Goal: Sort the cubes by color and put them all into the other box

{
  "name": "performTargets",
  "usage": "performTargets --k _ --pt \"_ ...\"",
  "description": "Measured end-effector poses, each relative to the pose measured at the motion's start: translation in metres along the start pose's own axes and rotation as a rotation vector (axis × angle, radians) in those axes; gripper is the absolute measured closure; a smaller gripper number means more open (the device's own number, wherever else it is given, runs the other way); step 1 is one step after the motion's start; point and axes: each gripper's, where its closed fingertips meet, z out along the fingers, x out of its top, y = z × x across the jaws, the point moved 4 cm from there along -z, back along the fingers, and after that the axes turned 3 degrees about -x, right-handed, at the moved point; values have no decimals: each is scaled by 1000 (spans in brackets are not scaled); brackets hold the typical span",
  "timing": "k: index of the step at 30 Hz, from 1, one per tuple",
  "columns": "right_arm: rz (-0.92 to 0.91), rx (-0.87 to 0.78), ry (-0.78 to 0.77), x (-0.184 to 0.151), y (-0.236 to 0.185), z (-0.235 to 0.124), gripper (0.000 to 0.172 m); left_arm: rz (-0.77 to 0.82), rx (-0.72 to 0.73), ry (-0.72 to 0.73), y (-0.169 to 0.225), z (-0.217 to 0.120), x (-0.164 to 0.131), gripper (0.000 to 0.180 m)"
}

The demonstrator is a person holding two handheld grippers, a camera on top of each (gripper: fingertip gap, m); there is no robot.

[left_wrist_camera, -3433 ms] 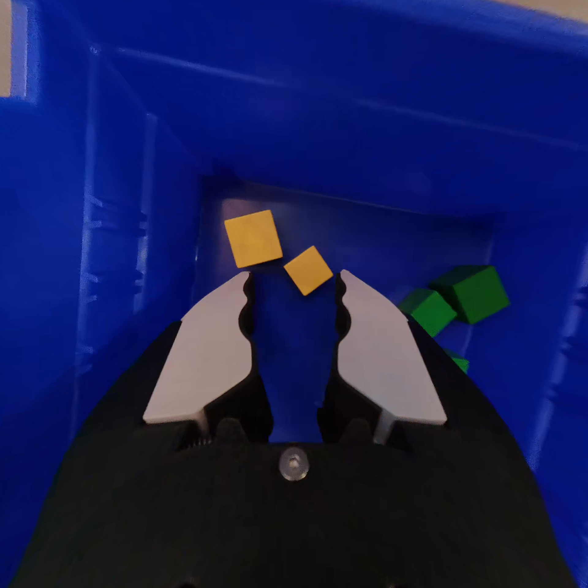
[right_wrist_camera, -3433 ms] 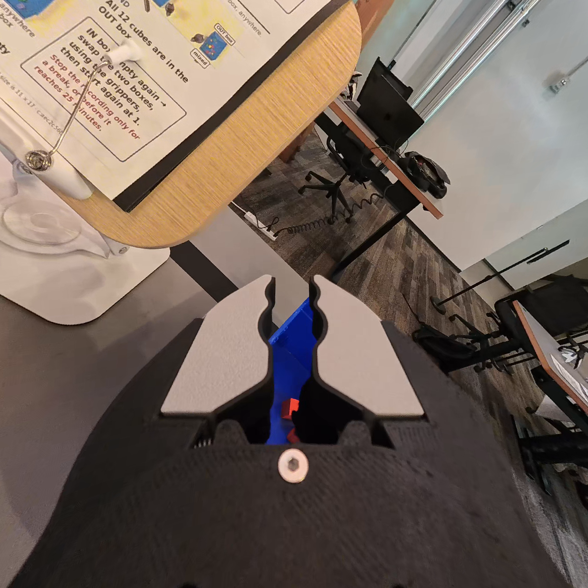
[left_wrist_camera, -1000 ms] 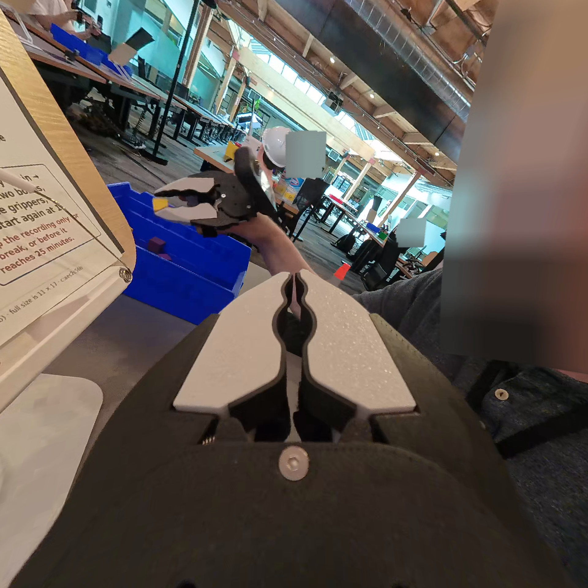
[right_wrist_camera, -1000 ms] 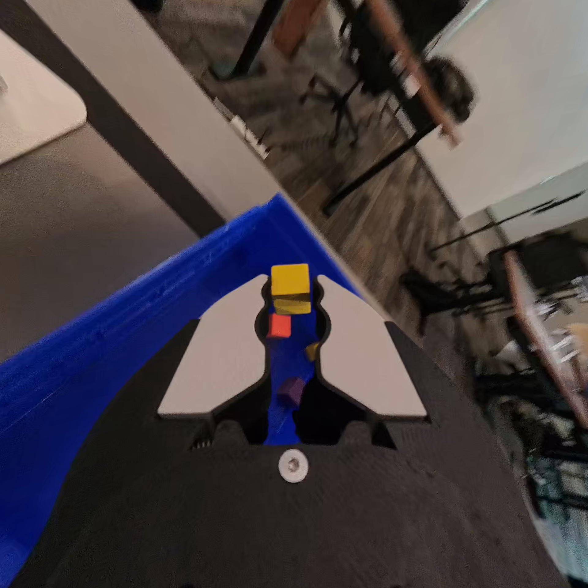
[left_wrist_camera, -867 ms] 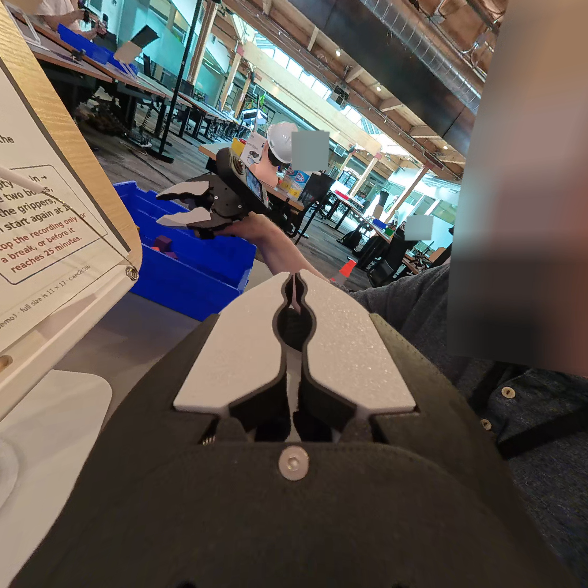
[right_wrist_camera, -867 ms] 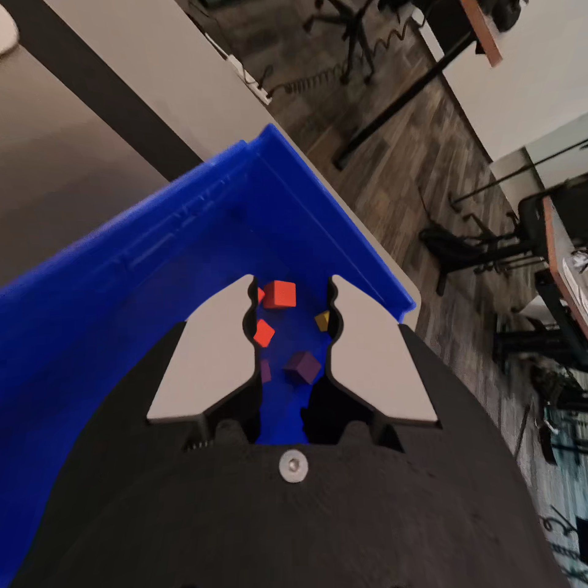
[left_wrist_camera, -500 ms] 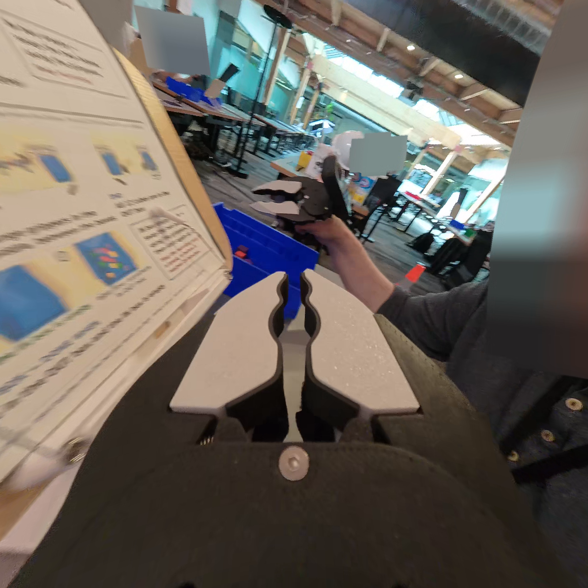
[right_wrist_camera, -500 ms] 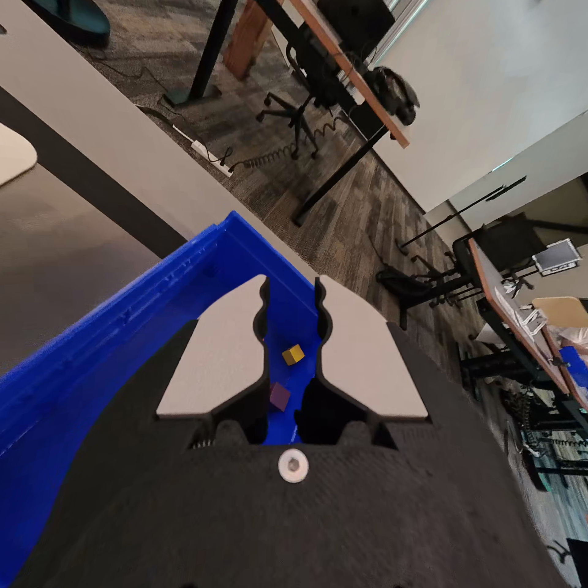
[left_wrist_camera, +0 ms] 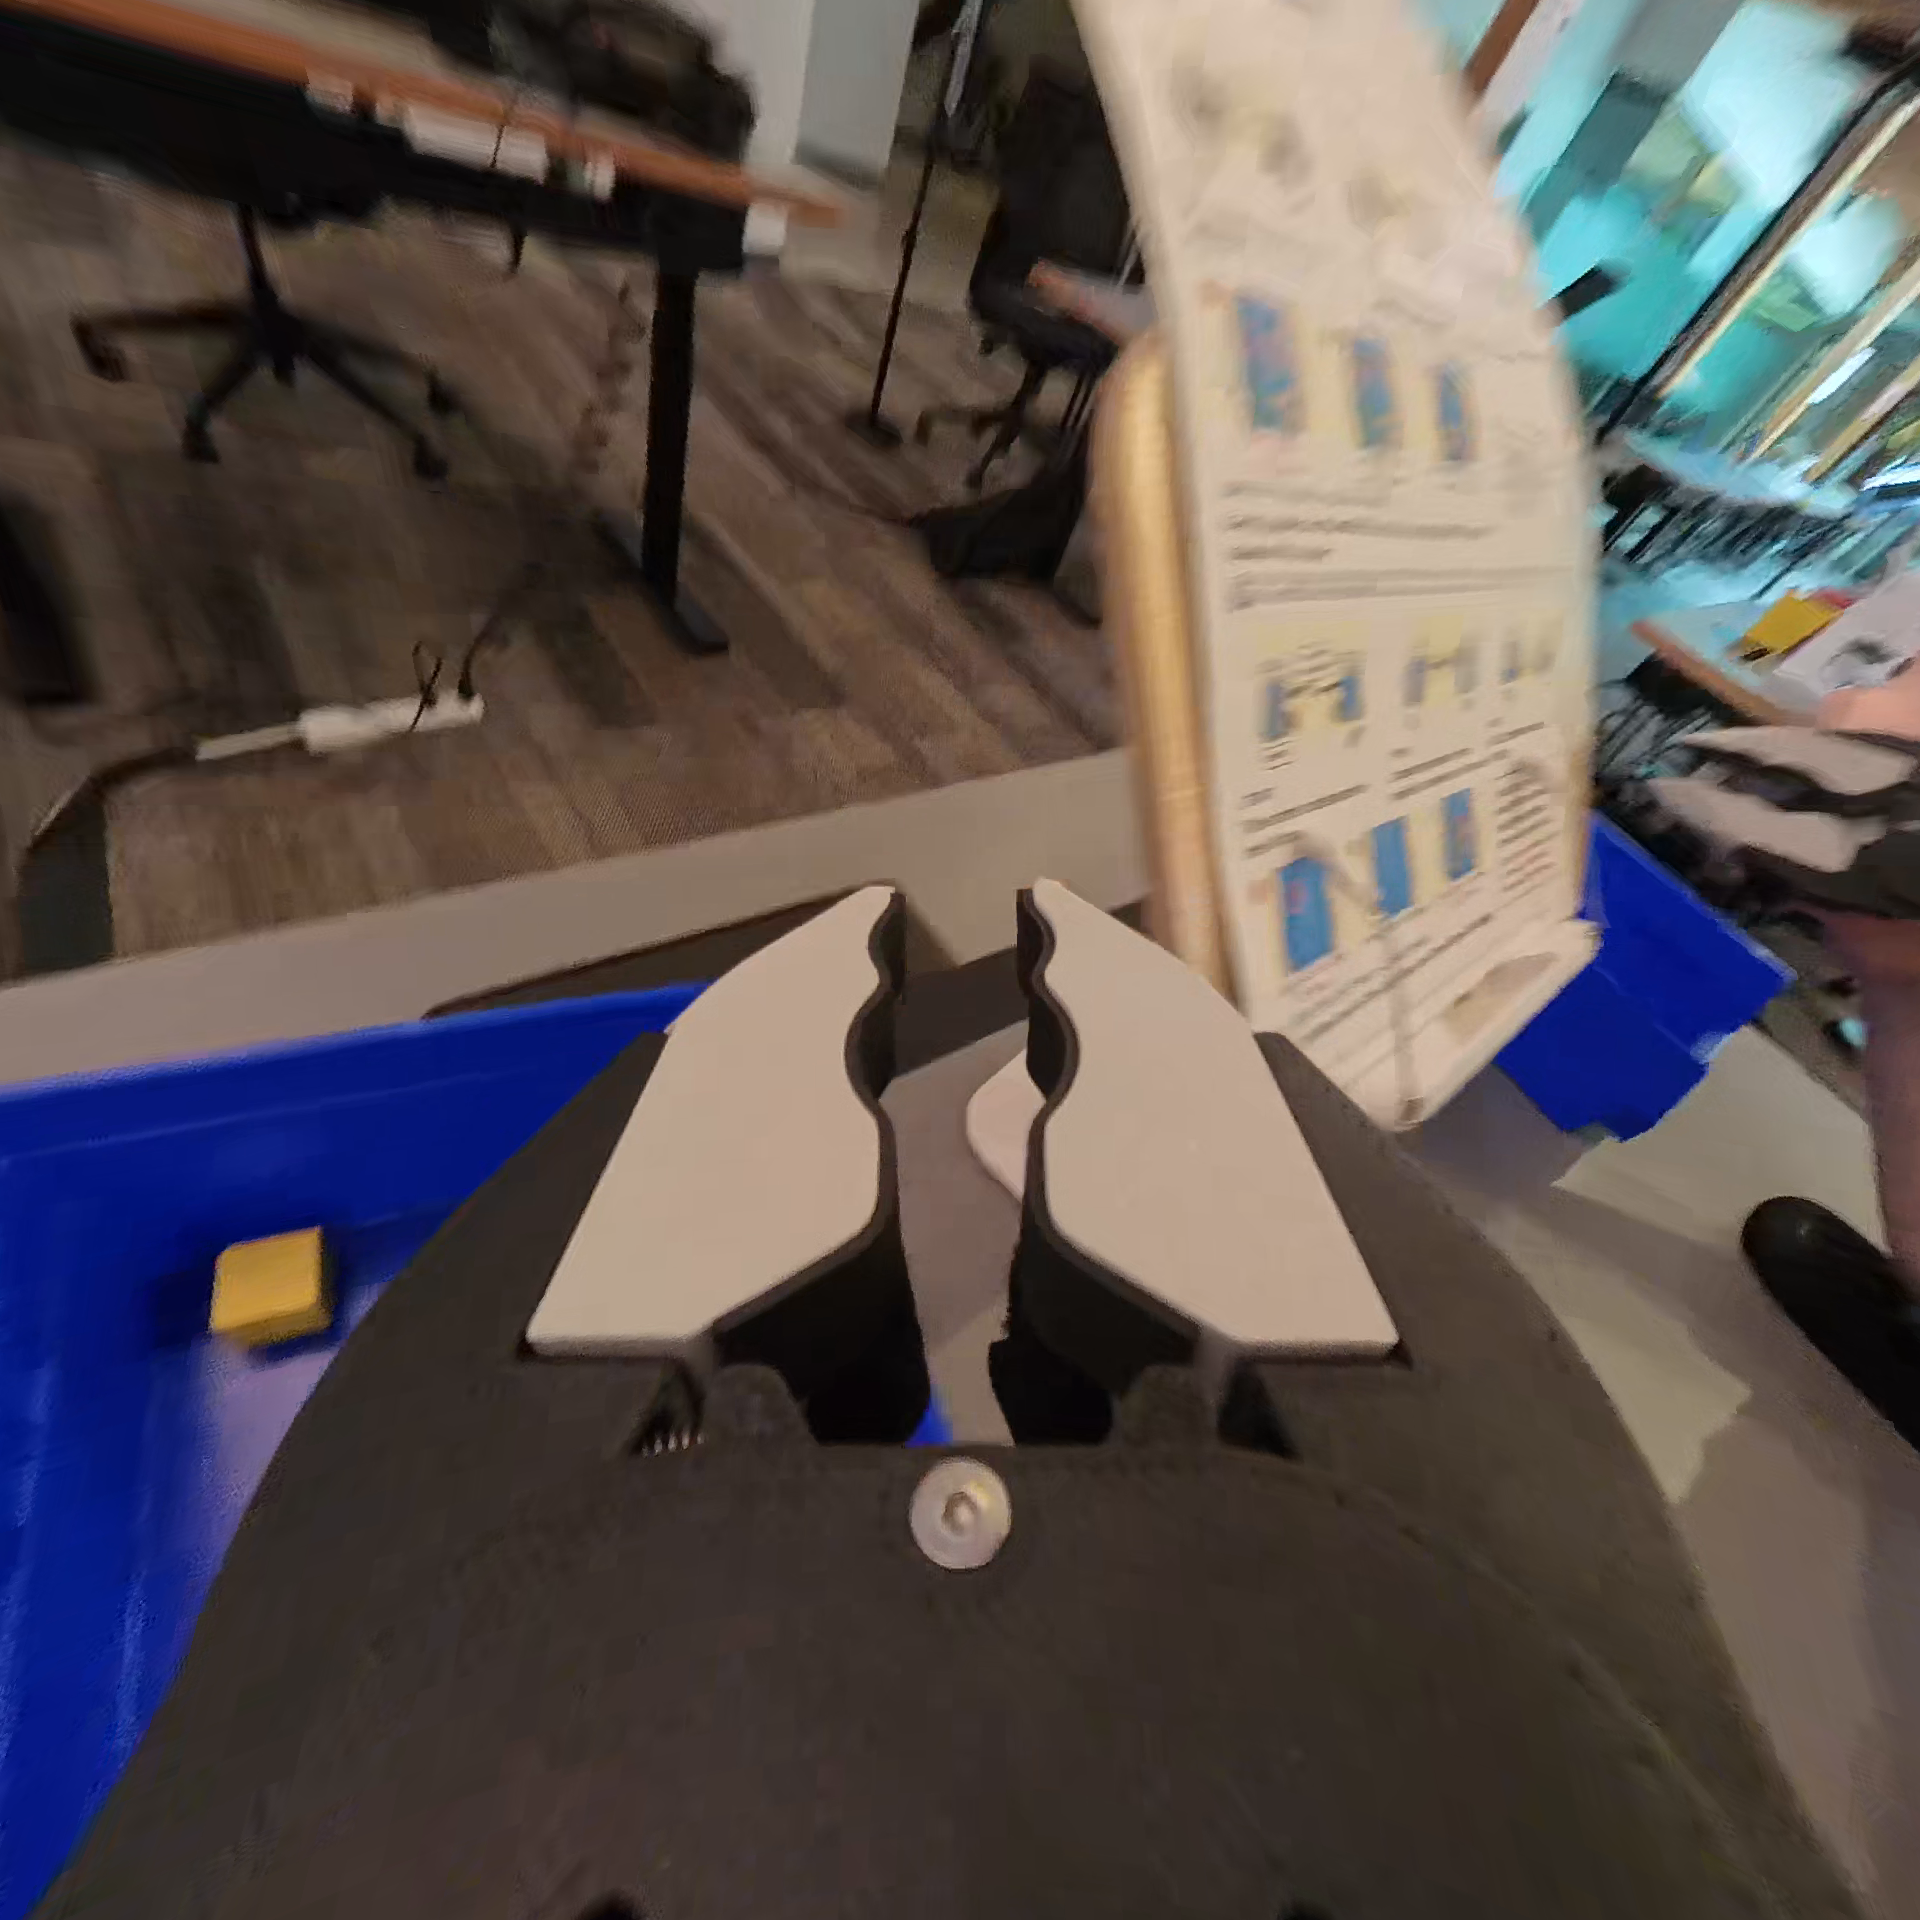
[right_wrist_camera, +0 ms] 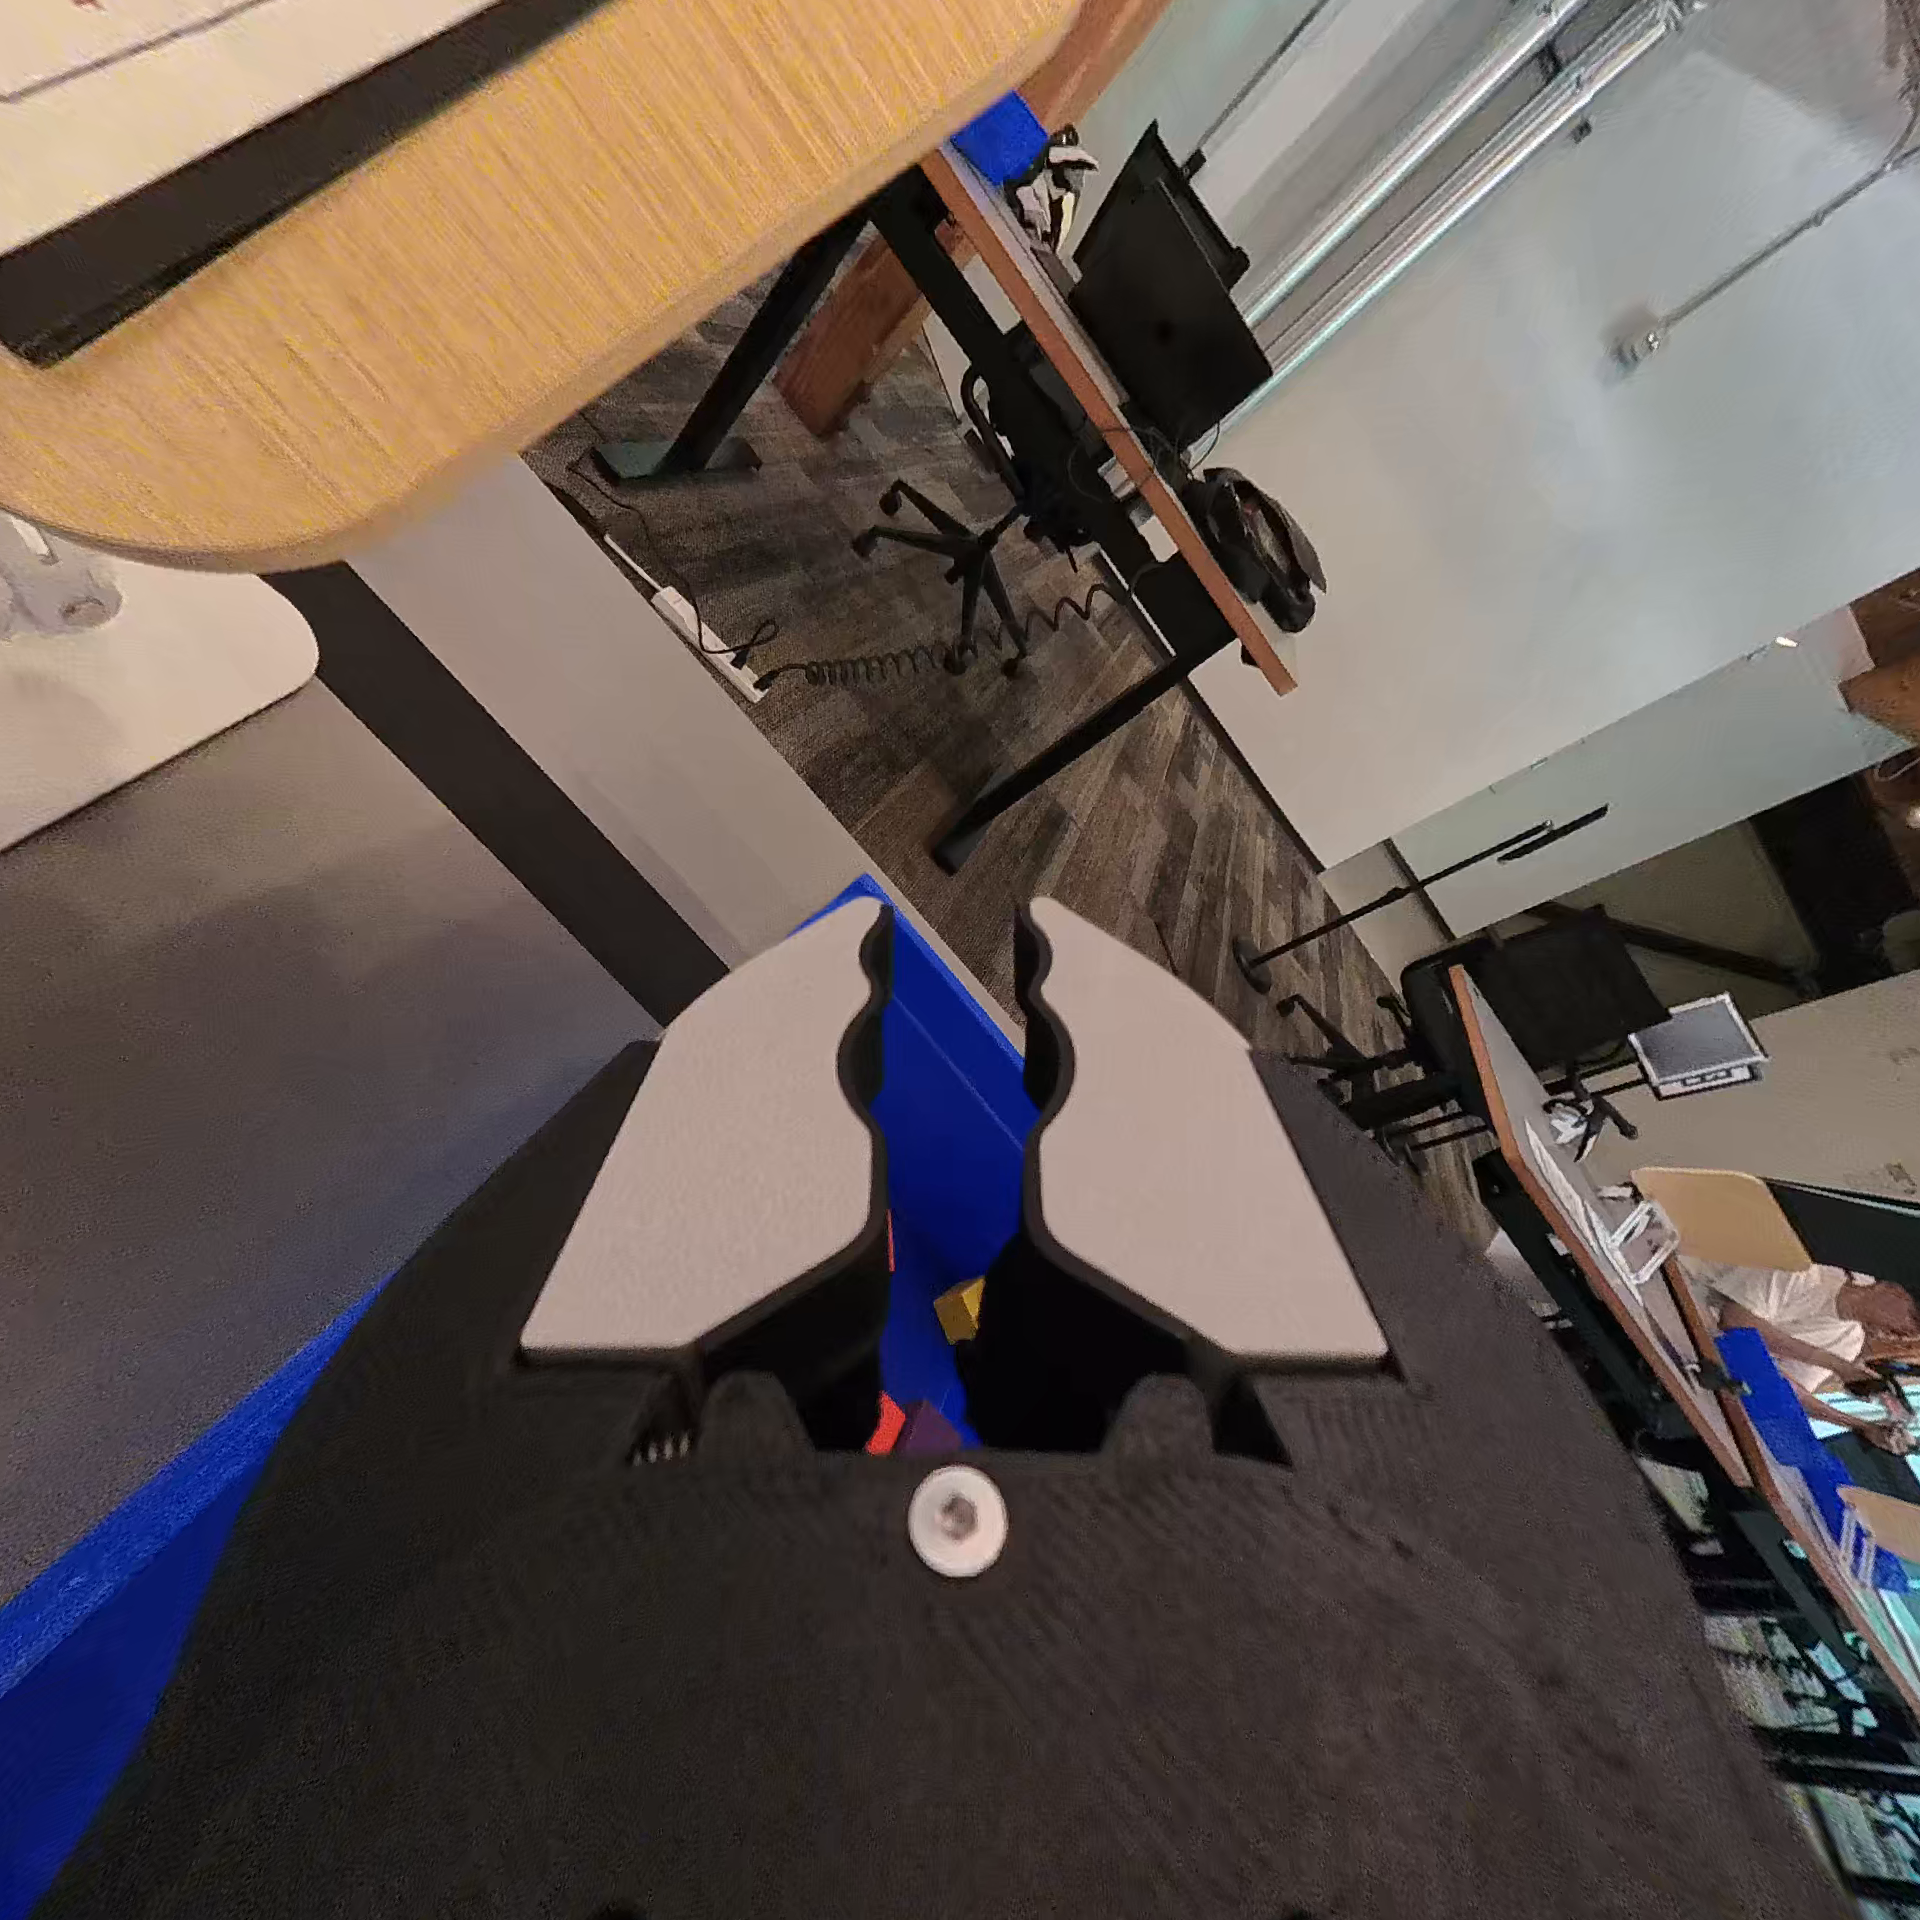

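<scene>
Both tools are empty right now. The left tool (left_wrist_camera: 958, 909) has its fingers a narrow way apart with nothing between them, just the grey bench (left_wrist_camera: 1621, 1226) showing through the gap. It's hanging over the near corner of a blue box (left_wrist_camera: 156, 1122), and one yellow cube (left_wrist_camera: 268, 1291) sits on that box's floor off to the left. The picture is pretty smeared, so I can't make out any other cubes in there. Right of the tool stands an instruction board (left_wrist_camera: 1382, 582) on a white base, and behind it is the other blue box (left_wrist_camera: 1652, 997), with the right tool (left_wrist_camera: 1808, 821) blurry above it at the frame edge. From the right wrist view, the right tool (right_wrist_camera: 951, 914) is also narrowly parted and holding nothing, poised over its blue box (right_wrist_camera: 935, 1101). Down through the gap you can glimpse a yellow cube (right_wrist_camera: 961, 1311), a red cube (right_wrist_camera: 886, 1423) and a purple cube (right_wrist_camera: 932, 1432) inside.
</scene>
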Motion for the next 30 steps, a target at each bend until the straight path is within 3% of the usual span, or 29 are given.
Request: performTargets --k 2,5,8,15,20,27,30 --pt "-21 2 5 3 -5 0 150 -33 78 -104 -33 7 -13 157" --pt "-42 16 14 6 -13 2 150 62 352 -258 -82 14 -38 154" --pt "-77 15 13 6 -19 4 150 90 445 -425 -111 25 -70 149" --pt "-79 44 11 4 -26 8 150 89 477 -629 -157 38 -112 143" --pt "-88 55 13 6 -30 8 150 146 606 -728 -188 38 -130 131" --pt "-102 69 28 11 -36 7 150 118 658 -789 -214 44 -147 131" --pt "-106 75 35 13 -38 6 150 117 656 -795 -217 47 -148 143"
